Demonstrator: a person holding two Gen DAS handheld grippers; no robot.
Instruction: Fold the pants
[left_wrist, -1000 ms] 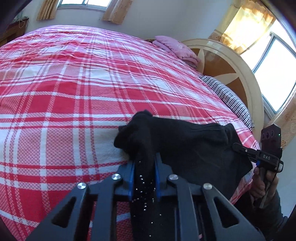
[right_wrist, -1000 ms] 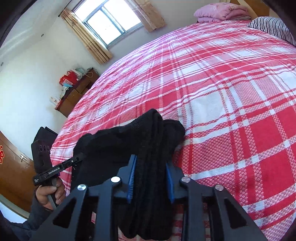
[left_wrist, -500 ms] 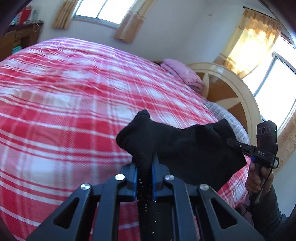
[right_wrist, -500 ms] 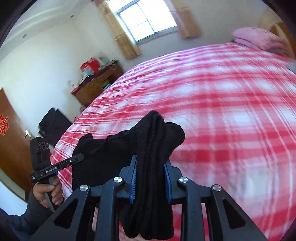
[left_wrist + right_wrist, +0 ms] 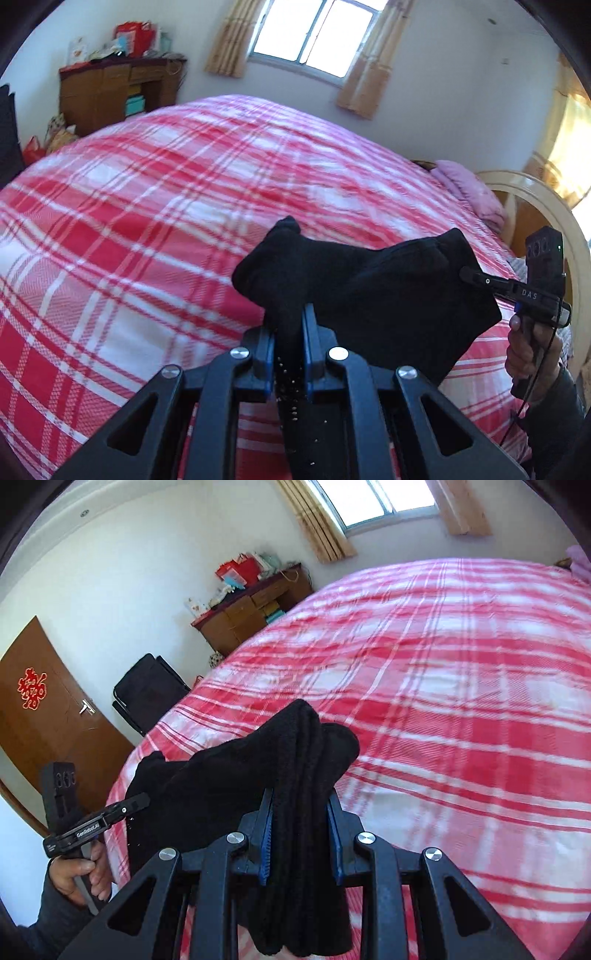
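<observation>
Black pants (image 5: 376, 288) hang stretched between my two grippers above a red and white plaid bed (image 5: 155, 236). My left gripper (image 5: 290, 325) is shut on one bunched end of the pants. My right gripper (image 5: 300, 812) is shut on the thicker bunched end of the pants (image 5: 303, 760). In the left wrist view the right gripper (image 5: 469, 275) shows at the far right, held by a hand (image 5: 528, 354). In the right wrist view the left gripper (image 5: 142, 801) shows at the lower left, held by a hand (image 5: 79, 873). The fabric's lower edge hangs out of sight.
A wooden cabinet (image 5: 110, 92) with bags on top stands by the far wall. A black chair (image 5: 147, 690) and a brown door (image 5: 40, 701) are left of the bed. A pink folded blanket (image 5: 472, 188) lies by the cream headboard (image 5: 546, 206). A curtained window (image 5: 314, 29) is behind.
Both grippers have swung round towards the foot of the bed with the pants still held; the cabinet, chair and door have come into view. The pants hang a little higher over the bed.
</observation>
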